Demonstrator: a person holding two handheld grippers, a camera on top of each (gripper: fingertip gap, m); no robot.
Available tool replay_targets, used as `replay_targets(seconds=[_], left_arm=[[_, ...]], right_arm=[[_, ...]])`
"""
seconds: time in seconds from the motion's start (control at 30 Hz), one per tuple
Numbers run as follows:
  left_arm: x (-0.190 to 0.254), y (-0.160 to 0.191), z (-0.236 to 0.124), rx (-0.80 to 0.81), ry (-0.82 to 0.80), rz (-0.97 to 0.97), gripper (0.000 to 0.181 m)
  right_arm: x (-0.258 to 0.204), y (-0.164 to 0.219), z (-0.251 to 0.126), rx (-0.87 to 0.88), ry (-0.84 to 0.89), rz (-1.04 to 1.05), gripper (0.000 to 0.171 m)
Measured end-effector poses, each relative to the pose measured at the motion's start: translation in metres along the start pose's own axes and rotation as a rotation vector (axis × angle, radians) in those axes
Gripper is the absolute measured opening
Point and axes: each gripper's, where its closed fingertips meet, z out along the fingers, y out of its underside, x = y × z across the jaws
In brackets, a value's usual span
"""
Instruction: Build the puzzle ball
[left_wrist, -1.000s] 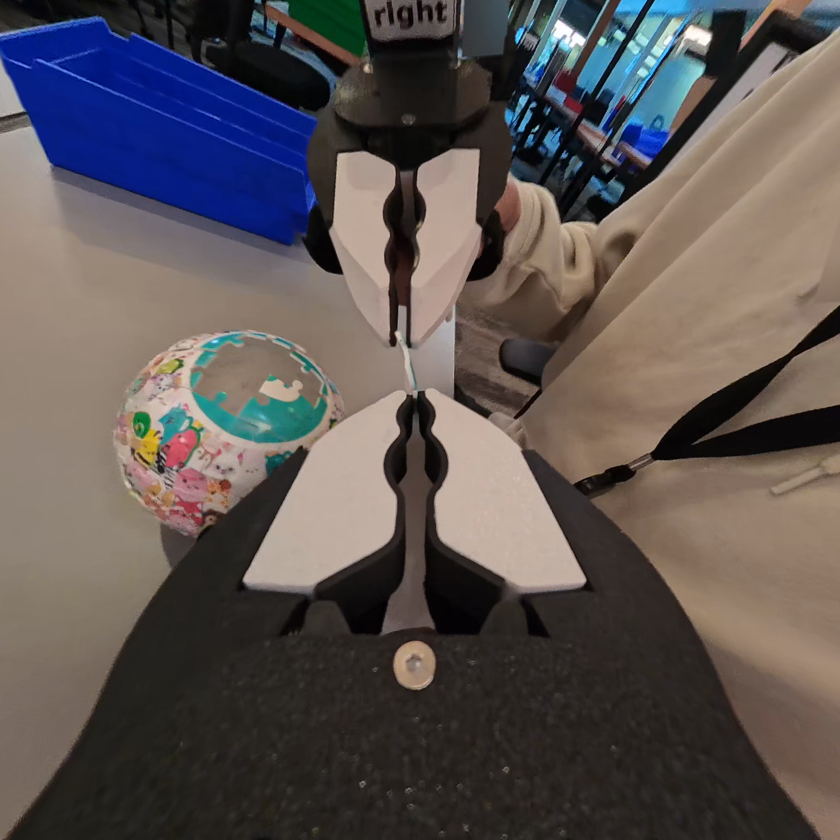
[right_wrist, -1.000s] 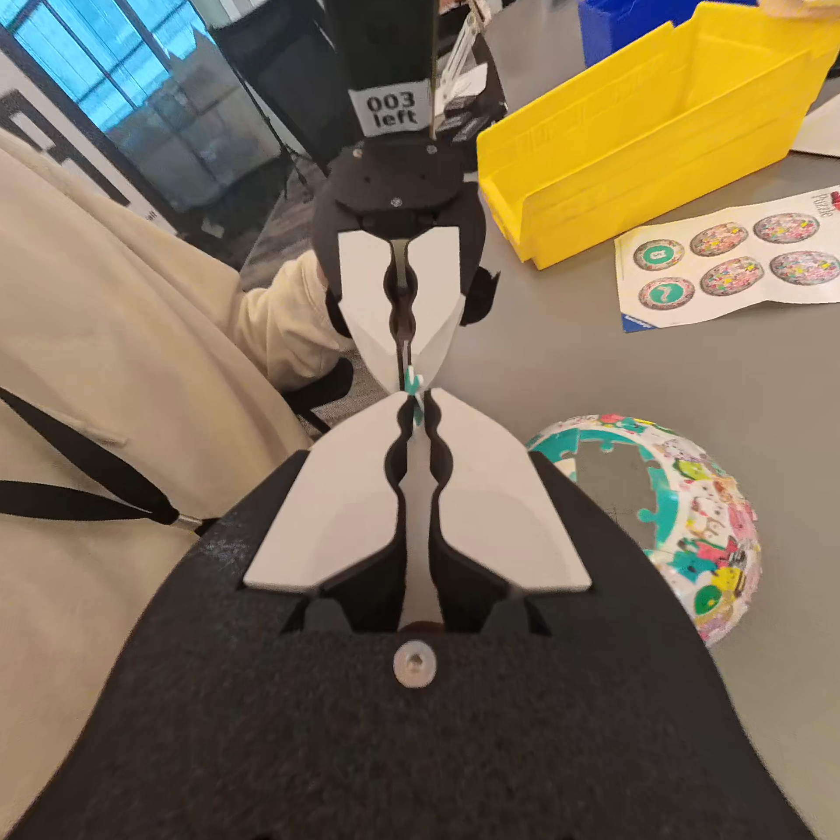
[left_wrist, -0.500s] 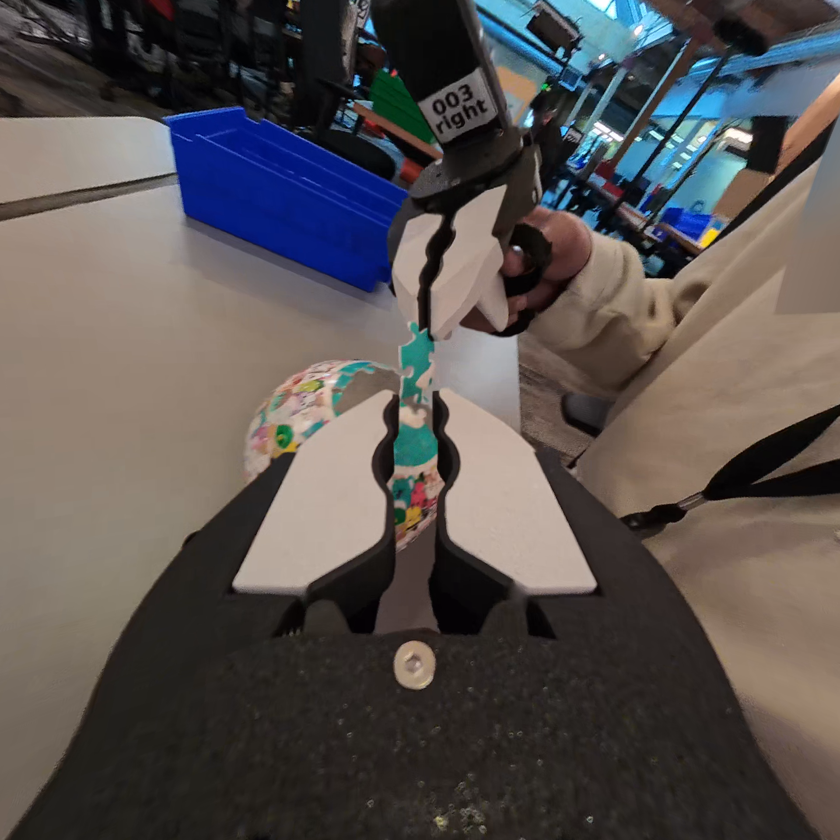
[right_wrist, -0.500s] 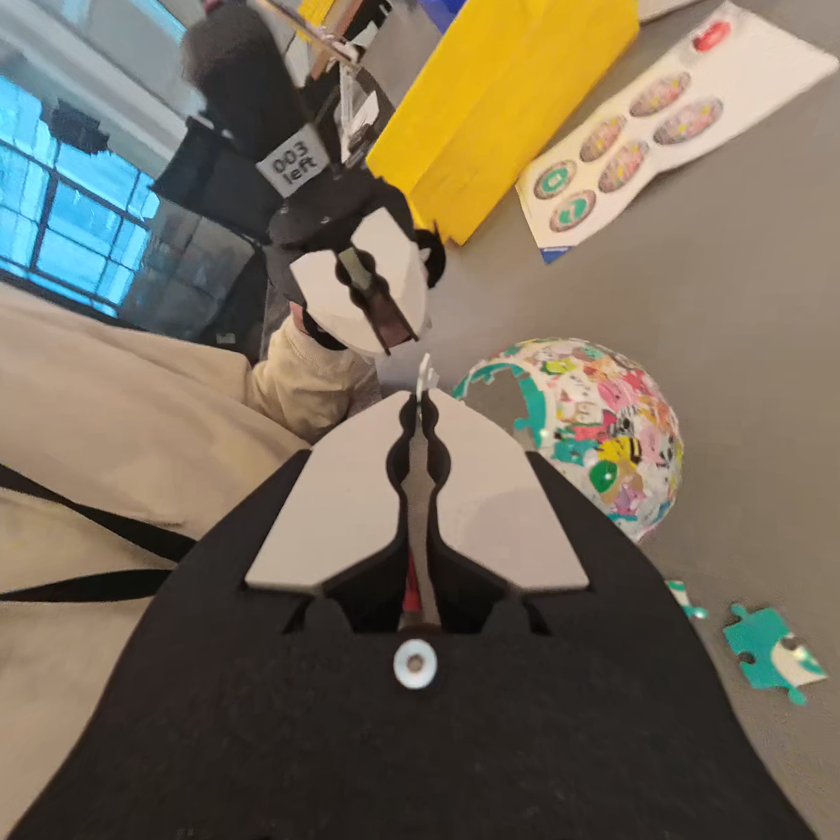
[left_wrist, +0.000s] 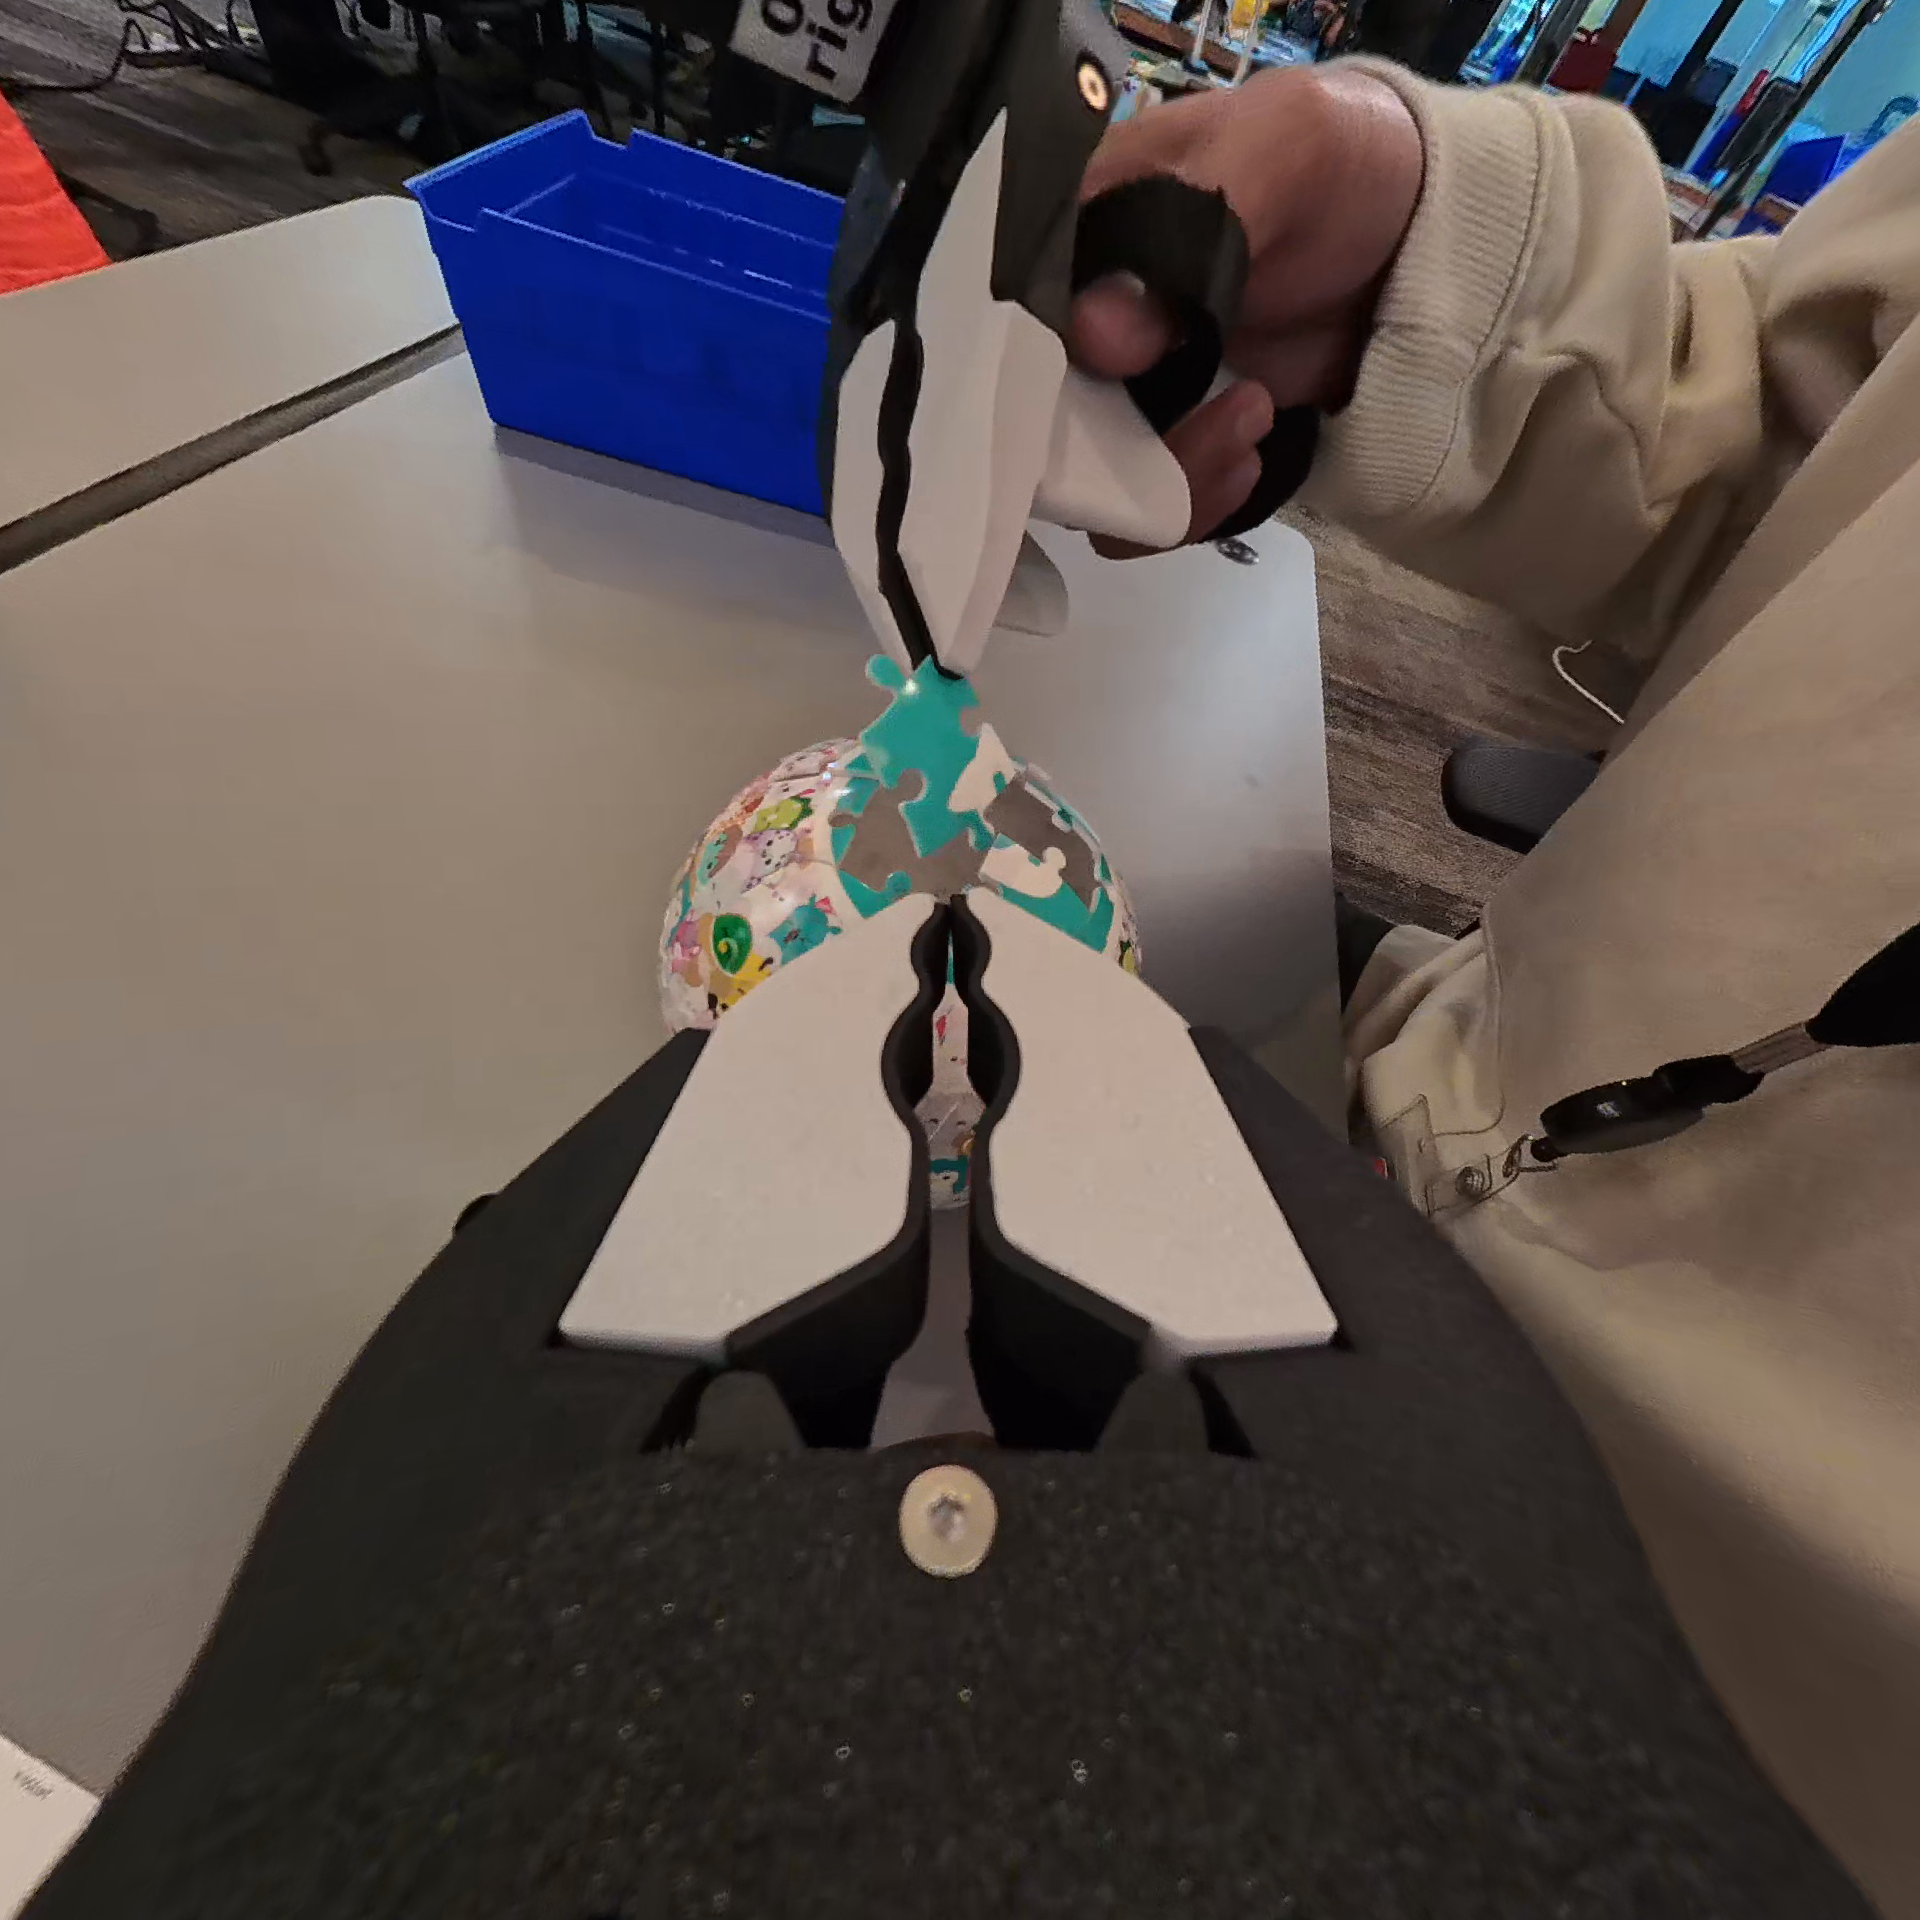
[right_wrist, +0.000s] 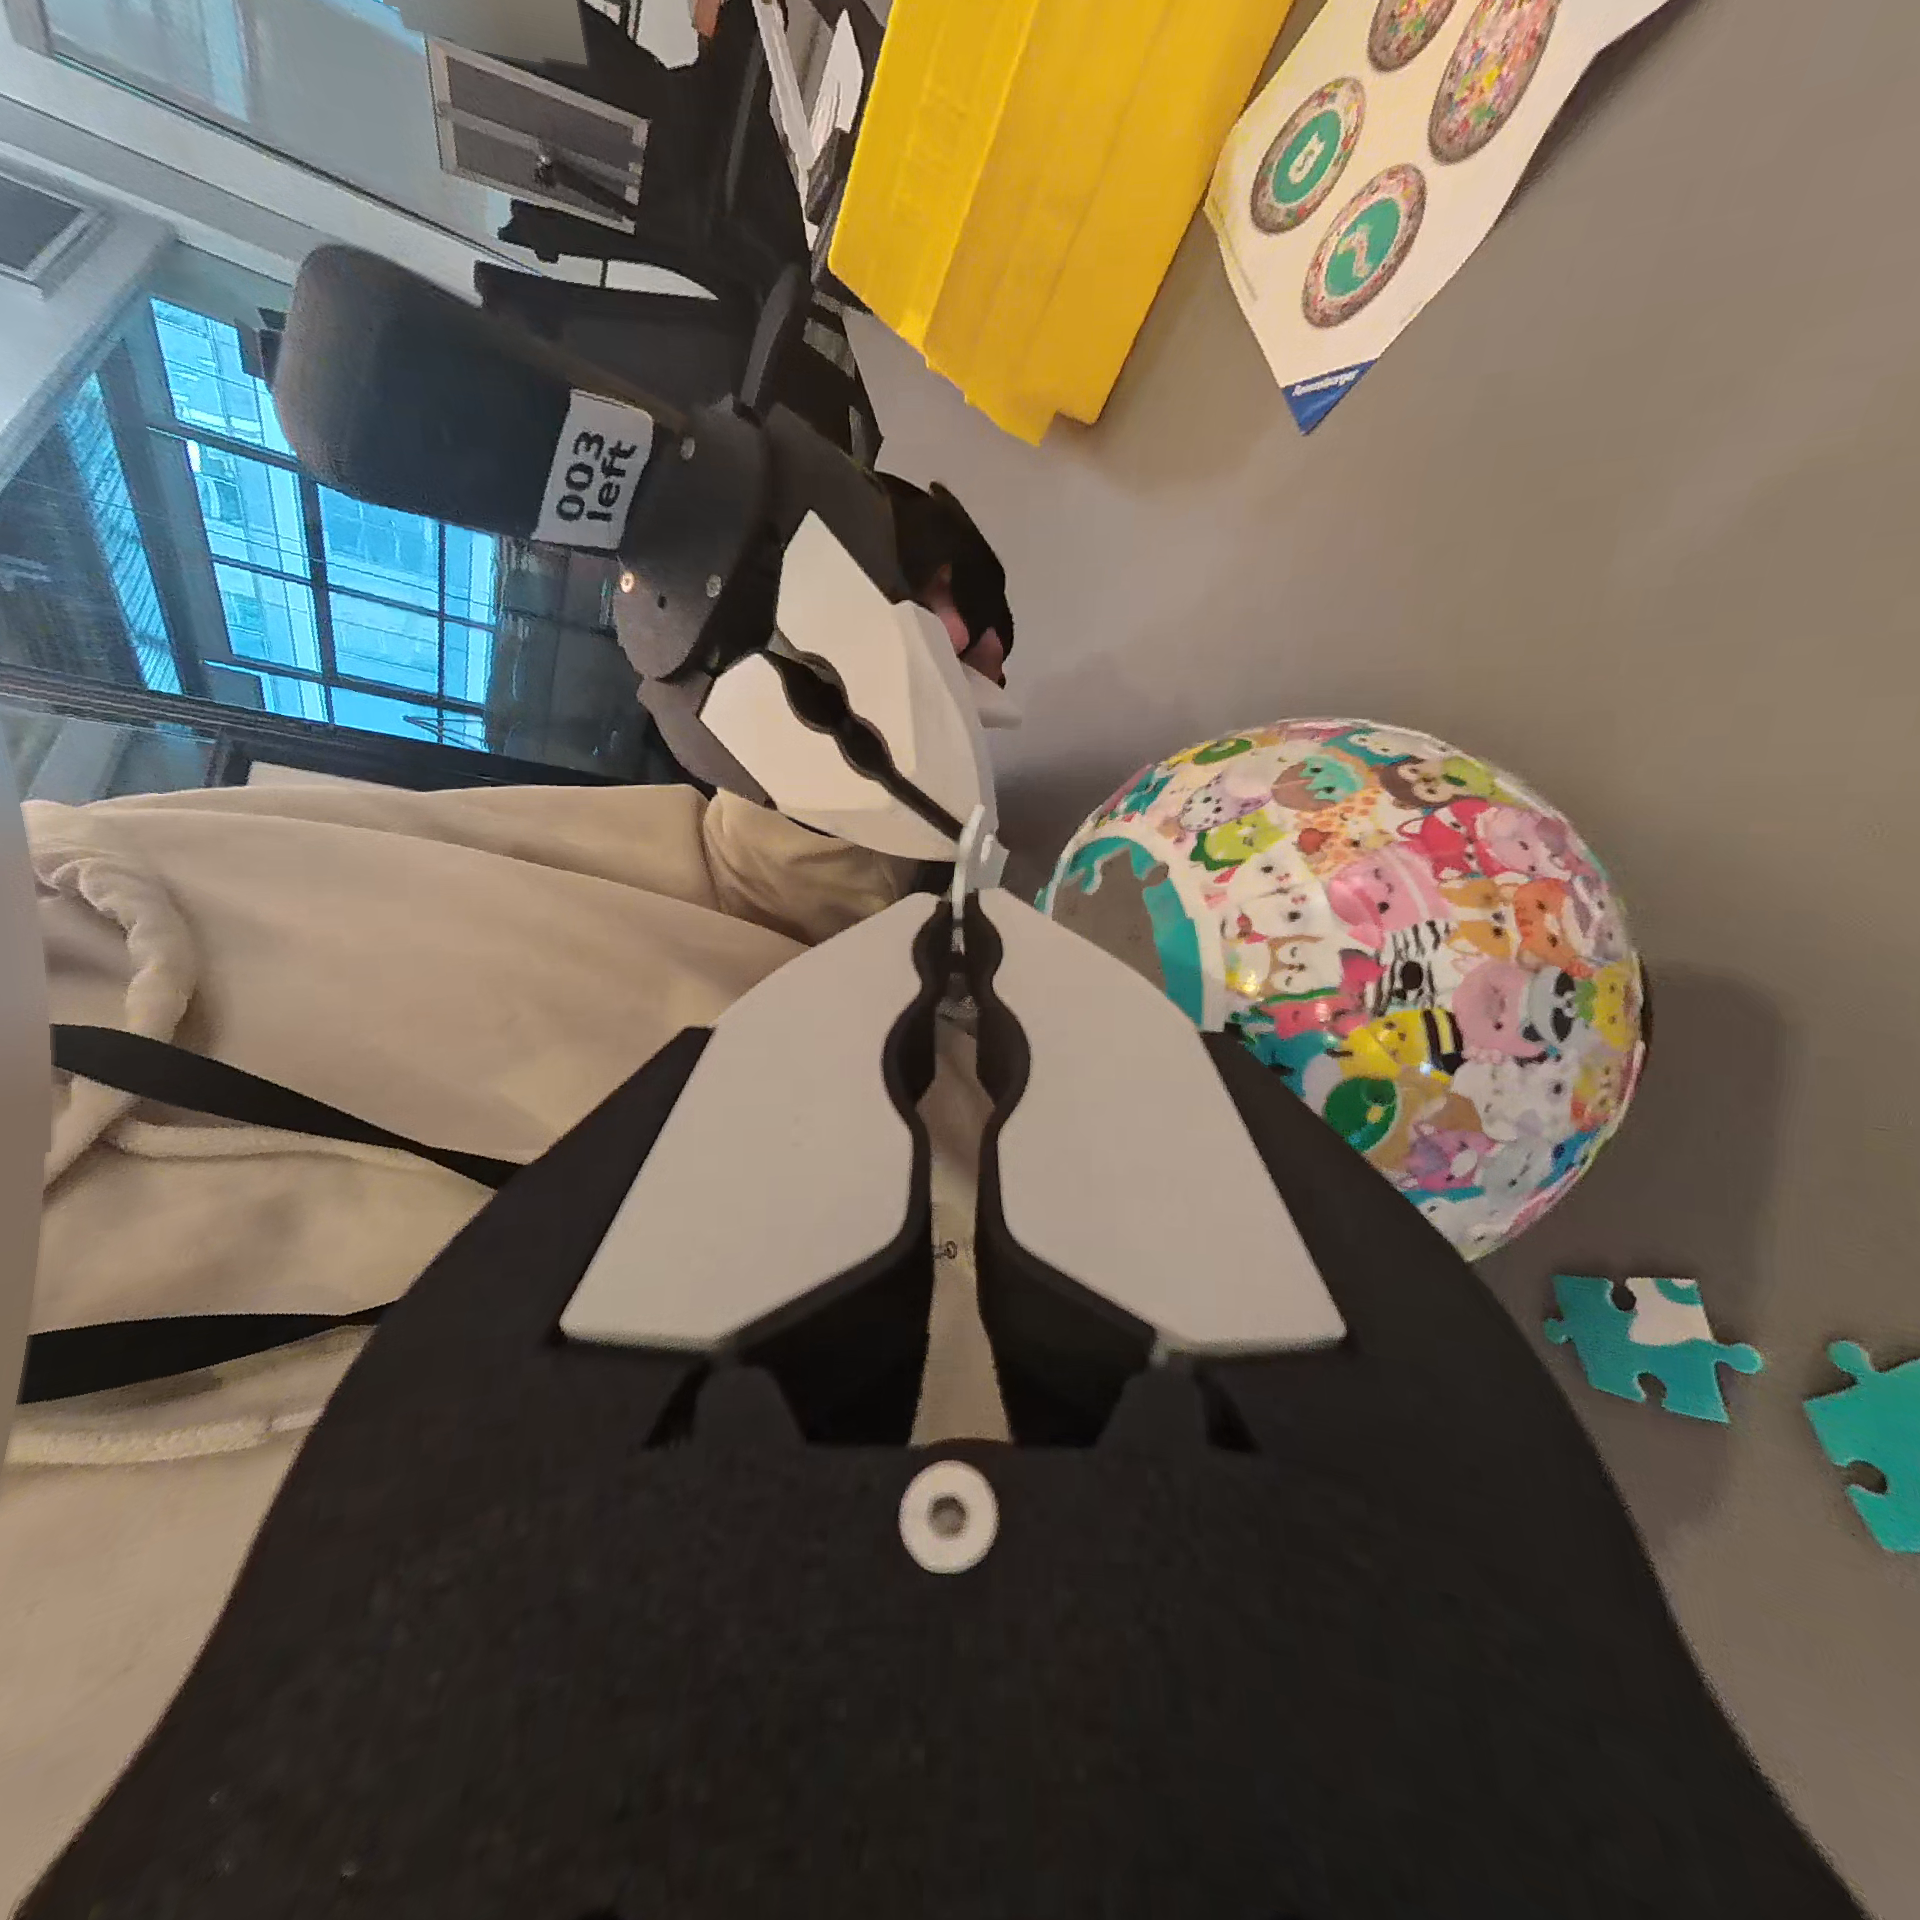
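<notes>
From here, my left gripper (left_wrist: 948, 906) hides the lower half of the puzzle ball (left_wrist: 774, 883), and the frame edge crops one teal loose piece (right_wrist: 1865, 1449).

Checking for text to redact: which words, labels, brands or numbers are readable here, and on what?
I do not copy writing; these things bear it:
White label on the right gripper: legible, cut off by the frame.
White label on the left gripper: legible.
Printed sheet beside the yellow bin: small marks in its round pictures and blue corner.
Paper corner: too small to read.
</notes>
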Motion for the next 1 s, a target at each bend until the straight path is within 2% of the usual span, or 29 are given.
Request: replay_targets(seconds=[0.17, 0.7, 1.0], left_arm=[[0.003, -0.001, 0.001, 0.005, 0.002, 0.001, 0.001], [0.005, -0.001, 0.022, -0.069, -0.064, 0.104, 0.002], [-0.001, -0.002, 0.014, -0.046, -0.097, 0.068, 0.004]], right_arm=[[0.009, 0.007, 0.008, -0.072, 0.038, -0.008, 0.002], [0.022, 0.007, 0.008, -0.124, 0.154, -0.12, 0.004], [0.024, 0.007, 0.007, -0.133, 0.155, -0.136, 0.005]])
